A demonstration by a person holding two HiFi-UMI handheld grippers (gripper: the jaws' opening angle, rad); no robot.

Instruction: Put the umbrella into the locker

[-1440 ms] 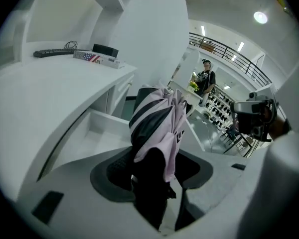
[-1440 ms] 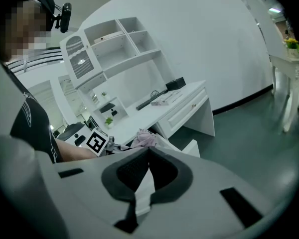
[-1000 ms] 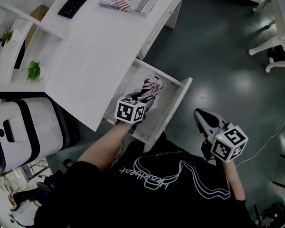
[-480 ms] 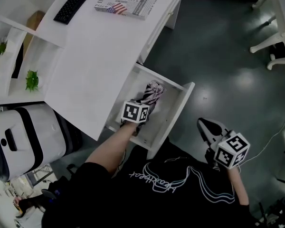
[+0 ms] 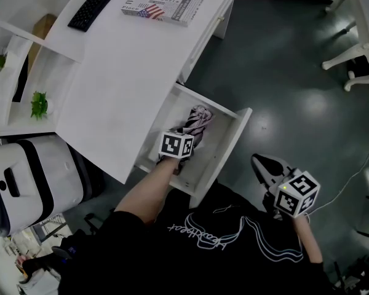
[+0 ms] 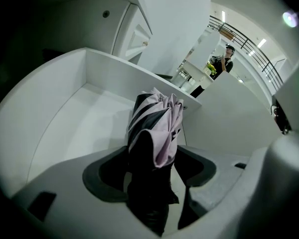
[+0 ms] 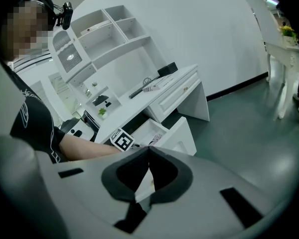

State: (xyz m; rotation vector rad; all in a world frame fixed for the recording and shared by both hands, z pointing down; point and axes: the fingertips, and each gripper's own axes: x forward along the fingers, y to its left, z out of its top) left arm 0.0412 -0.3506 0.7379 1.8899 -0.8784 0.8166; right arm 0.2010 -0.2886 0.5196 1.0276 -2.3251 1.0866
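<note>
L gripper (image 6: 153, 152) – jaws opening round the folded umbrella (image 6: 157, 121), which sat inside the open desk drawer (image 5: 235, 141). Step: release. Next, prob.: withdraw L clear, push drawer shut. R gripper (image 7: 148, 151) – clenched, empty, over floor (image 5: 295, 72).

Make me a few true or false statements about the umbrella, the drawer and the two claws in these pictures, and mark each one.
1. The umbrella is inside the open drawer of the white desk. True.
2. The right claw is holding the umbrella. False: the right claw is shut on nothing, out over the dark floor. The umbrella is between the jaws of the left claw, which are opening.
3. A black keyboard lies on the desk. True.
4. The umbrella is spread open. False: it is folded up into a bundle.
</note>
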